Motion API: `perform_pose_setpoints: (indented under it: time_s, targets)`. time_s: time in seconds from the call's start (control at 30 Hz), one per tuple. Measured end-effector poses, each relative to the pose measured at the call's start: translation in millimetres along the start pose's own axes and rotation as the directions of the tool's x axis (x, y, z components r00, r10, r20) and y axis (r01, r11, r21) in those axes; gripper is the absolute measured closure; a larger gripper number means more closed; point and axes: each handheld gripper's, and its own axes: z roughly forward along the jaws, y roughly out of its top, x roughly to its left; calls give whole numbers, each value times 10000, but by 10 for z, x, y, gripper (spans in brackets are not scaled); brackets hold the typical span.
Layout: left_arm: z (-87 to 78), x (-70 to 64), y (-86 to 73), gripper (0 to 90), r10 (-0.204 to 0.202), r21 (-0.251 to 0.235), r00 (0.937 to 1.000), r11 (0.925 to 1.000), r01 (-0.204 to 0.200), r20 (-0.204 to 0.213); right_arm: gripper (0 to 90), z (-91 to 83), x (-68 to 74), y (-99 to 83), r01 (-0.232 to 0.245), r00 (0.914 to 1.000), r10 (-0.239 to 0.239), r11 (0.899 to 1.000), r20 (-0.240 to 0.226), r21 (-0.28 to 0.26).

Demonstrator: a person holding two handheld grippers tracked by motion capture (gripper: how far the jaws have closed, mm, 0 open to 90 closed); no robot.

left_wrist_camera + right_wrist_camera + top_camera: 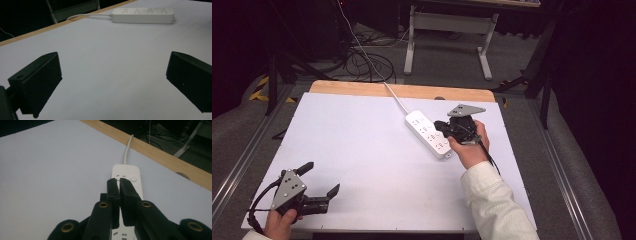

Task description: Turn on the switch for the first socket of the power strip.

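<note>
Item: power strip (428,134), white, four sockets, lying flat on the white table (362,150), cord (395,98) running off the far wooden edge. It sits directly under my right gripper (119,182), whose jaws are pressed together with nothing between them (tips over the strip, just short of its round button (134,179)). Item: my left gripper (112,75), jaws spread wide, nothing held, bare table between them; the strip lies well ahead of them, beyond the right-hand jaw.
</note>
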Motion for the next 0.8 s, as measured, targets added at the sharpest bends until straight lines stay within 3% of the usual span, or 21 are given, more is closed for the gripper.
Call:
perform_pose_setpoints:
  time_s: [0.33, 0.53, 0.8]
  targets:
    - [30, 9, 13, 7, 92, 13, 9999, 10000, -92, 135, 900, 184, -81, 33, -450, 9988, 455, 9987, -177, 245]
    - [54, 0, 24, 7, 40, -10, 9997, 10000, -40, 228, 900, 302, -112, 141, -316, 9993, 305, 9982, 229, 514]
    - [90, 11, 39, 7, 129, 13, 9993, 9999, -129, 342, 900, 505, -207, 238, -522, 9981, 511, 9982, 354, 309]
